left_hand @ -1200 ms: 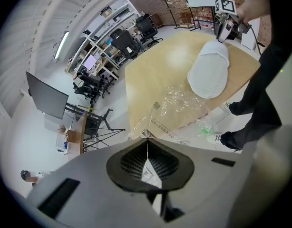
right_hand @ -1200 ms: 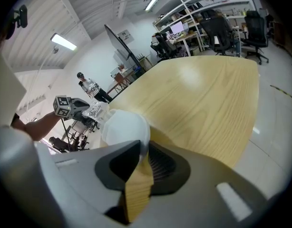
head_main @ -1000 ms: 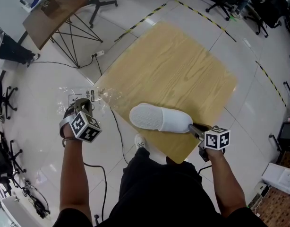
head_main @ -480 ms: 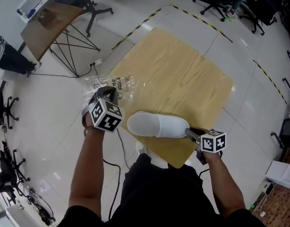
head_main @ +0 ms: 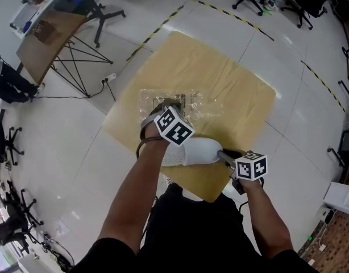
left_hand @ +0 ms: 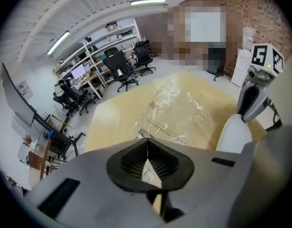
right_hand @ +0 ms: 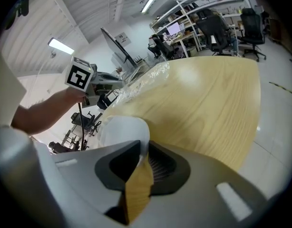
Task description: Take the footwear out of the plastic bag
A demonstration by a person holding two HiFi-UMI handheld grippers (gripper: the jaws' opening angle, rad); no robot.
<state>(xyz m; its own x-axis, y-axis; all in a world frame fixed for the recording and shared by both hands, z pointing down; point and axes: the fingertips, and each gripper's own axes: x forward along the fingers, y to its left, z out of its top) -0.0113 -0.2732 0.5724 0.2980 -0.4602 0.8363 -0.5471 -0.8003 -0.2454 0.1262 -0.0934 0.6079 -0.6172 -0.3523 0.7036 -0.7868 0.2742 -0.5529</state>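
Left gripper [head_main: 165,103] clenched on empty plastic bag [head_main: 211,104], draped over table [head_main: 237,61]. Right gripper [head_main: 222,154] pinches white slipper [head_main: 198,151] at heel. Best: lay bag flat, clear of slipper, then release.

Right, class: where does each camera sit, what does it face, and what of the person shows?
Head view: on the person's head, looking steeply down at the light wooden square table; left forearm, right forearm, torso, left gripper and right gripper show.
Left gripper view: on that gripper, looking along jaws shut on the clear plastic bag; right gripper shows.
Right gripper view: on that gripper, jaws gripping the white fabric slipper; left forearm shows.
Both gripper views share table and bag.
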